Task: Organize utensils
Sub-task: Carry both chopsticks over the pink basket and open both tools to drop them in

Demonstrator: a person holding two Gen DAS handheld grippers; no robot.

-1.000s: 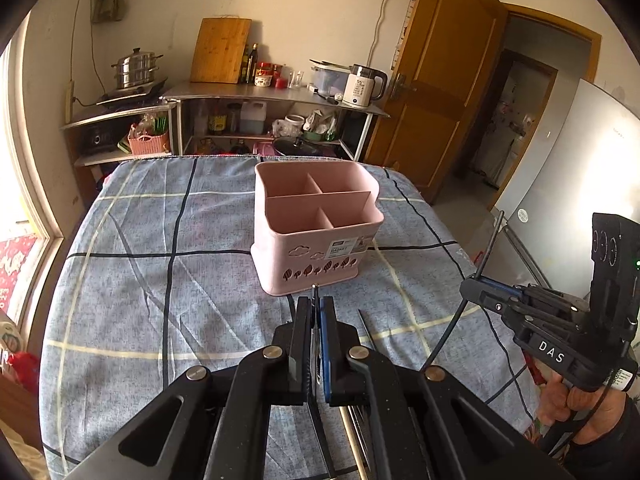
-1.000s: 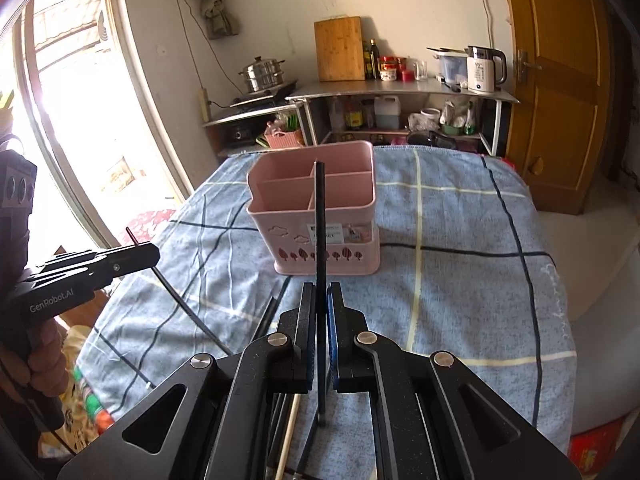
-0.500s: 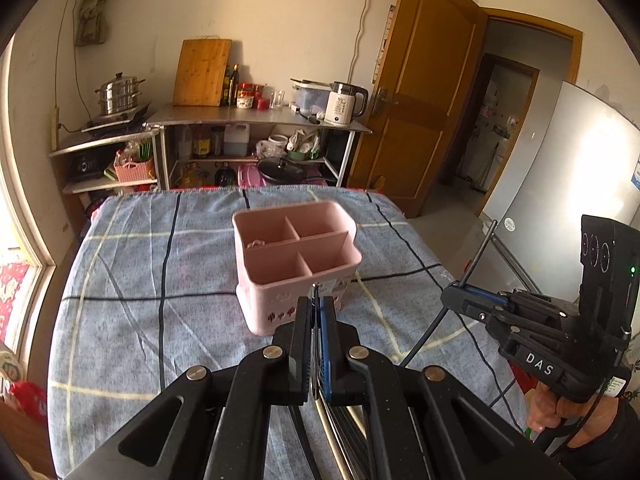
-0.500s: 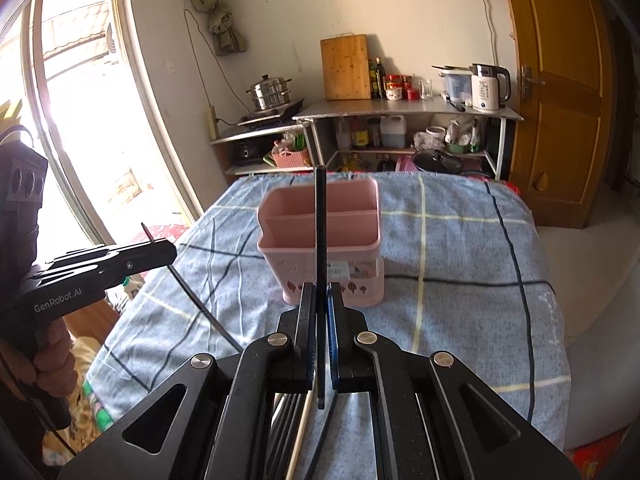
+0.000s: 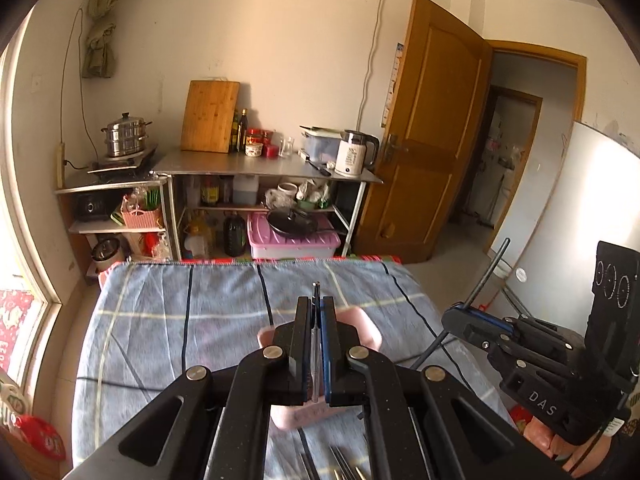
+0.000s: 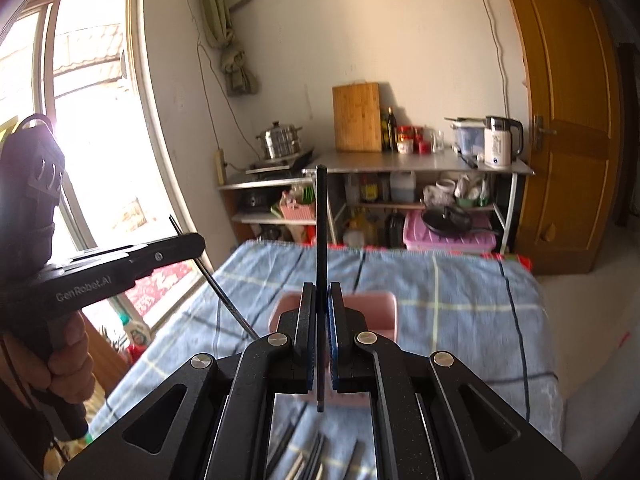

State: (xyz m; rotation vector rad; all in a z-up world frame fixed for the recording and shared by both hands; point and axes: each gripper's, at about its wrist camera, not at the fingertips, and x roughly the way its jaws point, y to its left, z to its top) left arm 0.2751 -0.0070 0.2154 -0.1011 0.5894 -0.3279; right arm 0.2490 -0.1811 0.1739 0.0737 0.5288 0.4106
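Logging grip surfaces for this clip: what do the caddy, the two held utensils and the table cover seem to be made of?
Pink caddy: probably matte moulded plastic, uniform colour, thin walls.
Left gripper's thin utensil: likely metal, pale glint along it.
Right gripper's dark stick: matte black, plastic or coated; unclear.
Table cover: woven fabric, wrinkled plaid.
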